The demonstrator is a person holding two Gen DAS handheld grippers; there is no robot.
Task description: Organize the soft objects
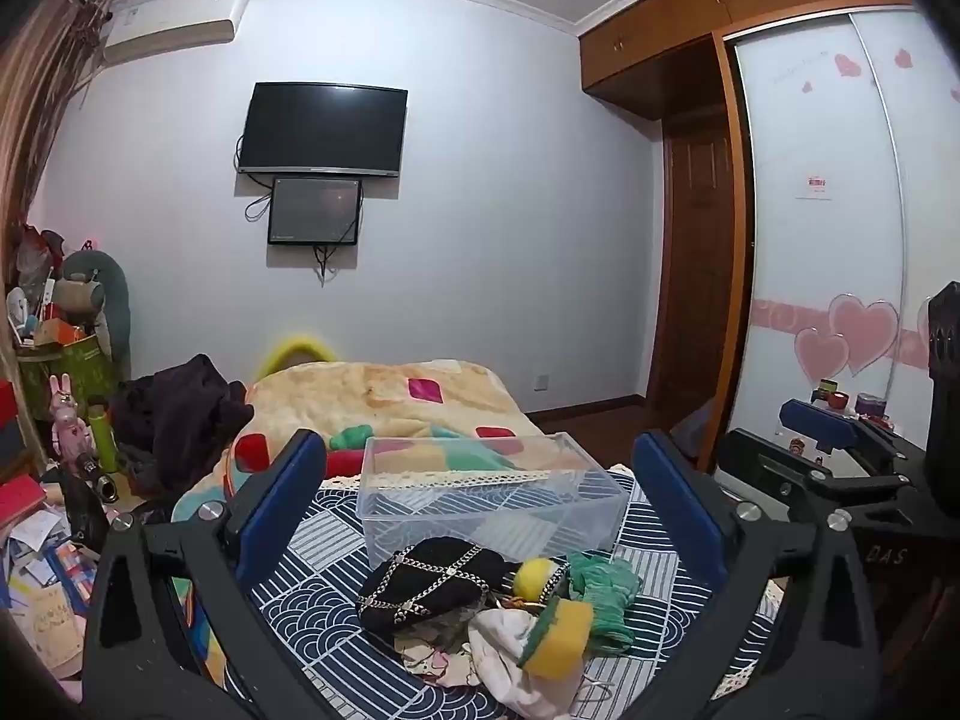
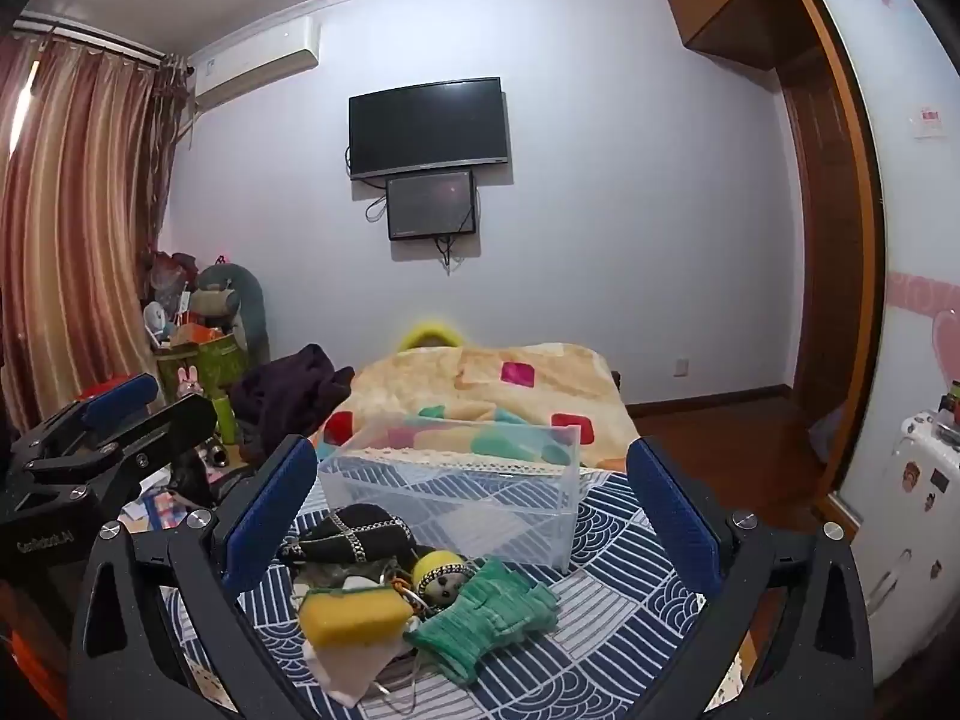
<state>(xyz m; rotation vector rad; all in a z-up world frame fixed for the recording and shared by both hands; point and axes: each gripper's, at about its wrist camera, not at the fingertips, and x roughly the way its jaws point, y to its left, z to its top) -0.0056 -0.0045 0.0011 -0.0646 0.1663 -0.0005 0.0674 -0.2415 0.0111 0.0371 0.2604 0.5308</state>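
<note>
A heap of soft things lies on the blue patterned cloth [image 1: 324, 540] in front of a clear plastic box [image 1: 489, 495], which also shows in the right wrist view [image 2: 456, 489]. The heap holds a black chain-trimmed hat [image 1: 432, 585] [image 2: 354, 534], a yellow sponge [image 1: 555, 639] [image 2: 354, 612], a green knitted piece [image 1: 606, 591] [image 2: 486, 615], a small yellow-capped doll [image 2: 441, 576] and a white cloth [image 1: 510, 654]. My left gripper [image 1: 480, 510] is open above the heap and empty. My right gripper [image 2: 474, 516] is open above it too, empty.
A blanket [image 1: 384, 402] with coloured squares covers the bed behind the box. Dark clothes [image 1: 180, 414] and clutter [image 1: 54, 480] pile up at the left. A wardrobe [image 1: 840, 210] stands at the right. A TV [image 1: 321, 129] hangs on the far wall.
</note>
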